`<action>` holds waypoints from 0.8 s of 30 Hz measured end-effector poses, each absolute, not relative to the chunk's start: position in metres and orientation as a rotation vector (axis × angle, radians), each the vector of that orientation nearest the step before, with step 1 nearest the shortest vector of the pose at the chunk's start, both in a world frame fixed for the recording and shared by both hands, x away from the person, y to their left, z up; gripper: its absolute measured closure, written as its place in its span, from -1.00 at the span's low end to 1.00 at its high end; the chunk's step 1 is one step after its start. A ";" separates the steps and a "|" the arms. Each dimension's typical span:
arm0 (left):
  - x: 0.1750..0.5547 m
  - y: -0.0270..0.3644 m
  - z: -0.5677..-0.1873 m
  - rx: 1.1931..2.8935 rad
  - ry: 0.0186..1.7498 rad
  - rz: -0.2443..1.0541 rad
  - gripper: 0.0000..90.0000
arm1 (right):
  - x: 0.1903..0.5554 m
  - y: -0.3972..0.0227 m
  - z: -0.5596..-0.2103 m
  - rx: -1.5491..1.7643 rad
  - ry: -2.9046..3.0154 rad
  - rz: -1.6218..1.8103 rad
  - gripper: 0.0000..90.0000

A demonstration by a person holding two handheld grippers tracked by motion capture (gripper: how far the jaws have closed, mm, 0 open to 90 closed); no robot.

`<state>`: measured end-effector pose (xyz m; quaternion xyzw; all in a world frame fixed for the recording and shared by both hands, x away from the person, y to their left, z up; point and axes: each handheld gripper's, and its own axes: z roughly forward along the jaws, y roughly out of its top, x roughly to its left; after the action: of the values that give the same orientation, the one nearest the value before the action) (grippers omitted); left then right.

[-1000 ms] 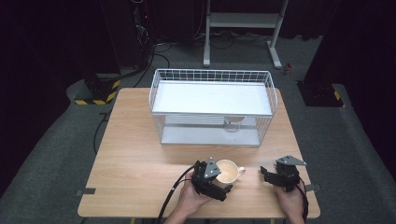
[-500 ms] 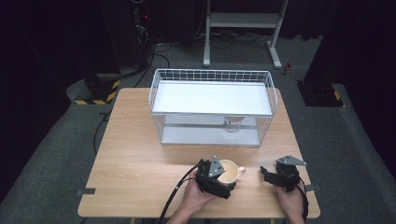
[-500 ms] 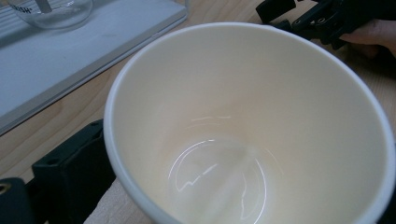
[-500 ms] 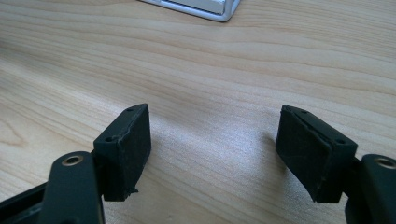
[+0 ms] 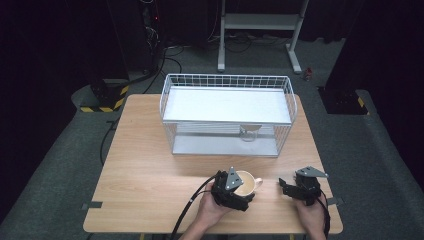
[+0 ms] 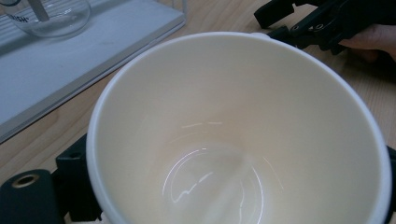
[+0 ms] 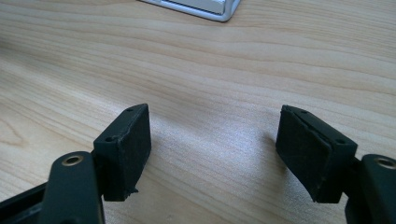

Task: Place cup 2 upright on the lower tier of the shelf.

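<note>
The left gripper has its jaws around a cream mug at the near edge of the wooden surface. The jaws have just been closing with the mug between them, but whether the pads already press on its wall I cannot tell; in the left gripper view a black jaw sits just outside the mug at lower left, and the rim runs past the other at the far right edge. To do this grasp well, I would judge it best to finish closing evenly on opposite sides of the wall, below the rim, so the mug neither tips nor slips, and to keep clear of the handle. The mug stands upright, mouth up and empty, its long axis vertical, across the line of the jaws; its handle points away from the left jaws toward the right gripper. That gripper rests just beside, its jaws released and parted over bare wood, nothing between the pads. Beyond the jaws stands a wire basket with a glass inside.
</note>
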<state>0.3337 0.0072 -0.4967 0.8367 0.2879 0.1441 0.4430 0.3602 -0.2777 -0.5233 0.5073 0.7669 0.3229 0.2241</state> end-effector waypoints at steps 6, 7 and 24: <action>0.333 0.008 -0.497 2.074 0.716 0.365 -0.79 | 0.360 -0.278 -0.523 1.403 2.116 0.892 -0.41; 0.333 0.008 -0.496 2.075 0.718 0.367 -0.79 | 0.360 -0.278 -0.523 1.403 2.115 0.892 -0.41; 0.336 0.019 -0.488 2.049 0.750 0.386 -0.79 | 0.360 -0.278 -0.523 1.403 2.116 0.892 -0.41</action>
<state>0.3365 0.0193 -0.4877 0.8274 0.3029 0.1560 0.4464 0.3602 -0.2775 -0.5232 0.5083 0.7663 0.3232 0.2234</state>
